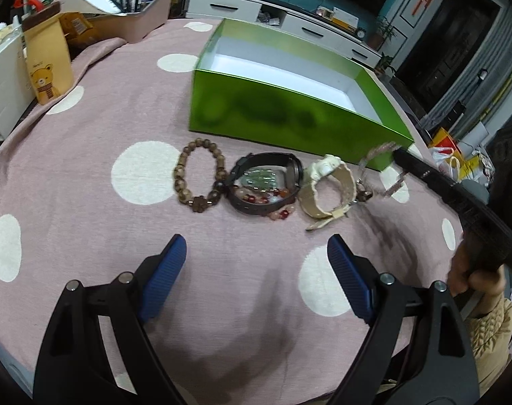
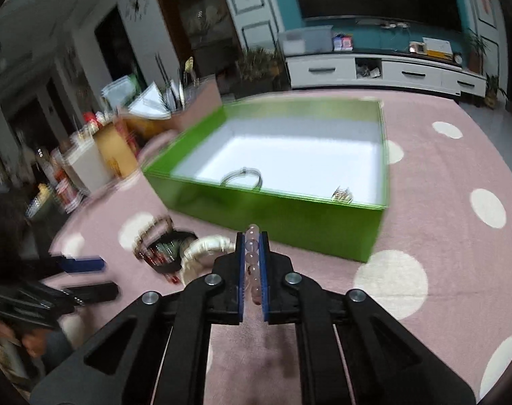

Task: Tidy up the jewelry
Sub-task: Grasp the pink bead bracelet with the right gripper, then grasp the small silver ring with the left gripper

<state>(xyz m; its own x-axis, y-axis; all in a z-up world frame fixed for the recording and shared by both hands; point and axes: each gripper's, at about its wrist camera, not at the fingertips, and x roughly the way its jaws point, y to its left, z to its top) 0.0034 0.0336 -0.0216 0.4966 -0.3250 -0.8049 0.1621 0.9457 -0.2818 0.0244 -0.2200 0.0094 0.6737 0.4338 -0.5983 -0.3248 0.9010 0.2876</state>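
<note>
The right tool (image 2: 251, 236), clenched on a pink bead bracelet (image 2: 252, 256) running along its fingers, faces the green box (image 2: 289, 209) lying straight ahead toward the tabletop's far edge.

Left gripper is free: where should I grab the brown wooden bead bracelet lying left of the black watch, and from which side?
Take the brown wooden bead bracelet by its left arc, coming from above with one finger inside the ring and one outside. It lies flat on the pink dotted cloth, and its right arc touches the black watch, so that side looks crowded. The left gripper is open.
</note>
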